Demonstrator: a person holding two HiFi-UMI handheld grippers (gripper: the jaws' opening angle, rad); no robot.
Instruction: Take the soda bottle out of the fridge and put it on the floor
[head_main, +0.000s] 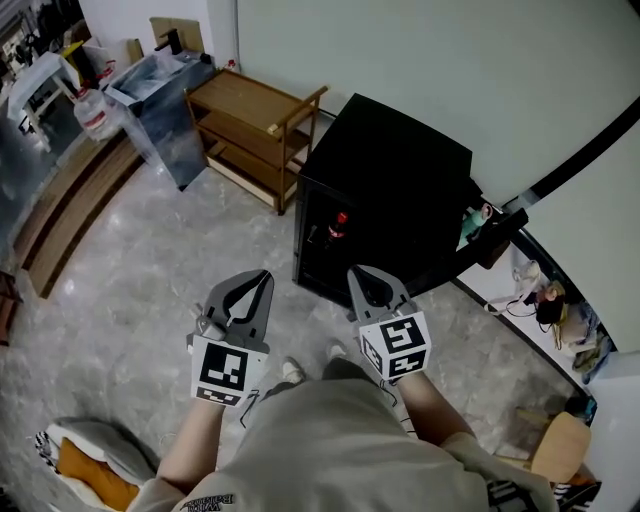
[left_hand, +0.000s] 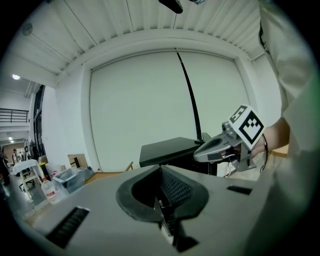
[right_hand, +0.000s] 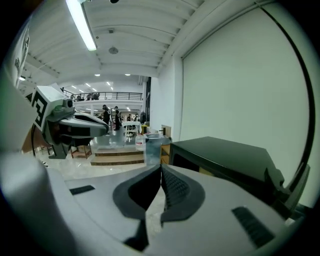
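Red-capped soda bottle (head_main: 338, 230) stands upright inside fridge (head_main: 400, 170).

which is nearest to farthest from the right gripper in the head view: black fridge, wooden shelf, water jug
1. black fridge, just ahead of the right gripper
2. wooden shelf, beyond it, to the left
3. water jug, far upper left

Ahead: I see bare floor (head_main: 190, 250) from my left tool (head_main: 262, 276) and right tool (head_main: 356, 270) up to the fridge (head_main: 400, 170).
Fridge left: a wooden shelf (head_main: 255, 120) stands just beside it, leaving only a narrow gap.
Fridge right: clutter (head_main: 540, 300) crowds that side, with a chair (head_main: 560, 445) nearer me.
Fridge front: the soda bottle (head_main: 338, 228) shows inside; I cannot tell whether a door covers it.
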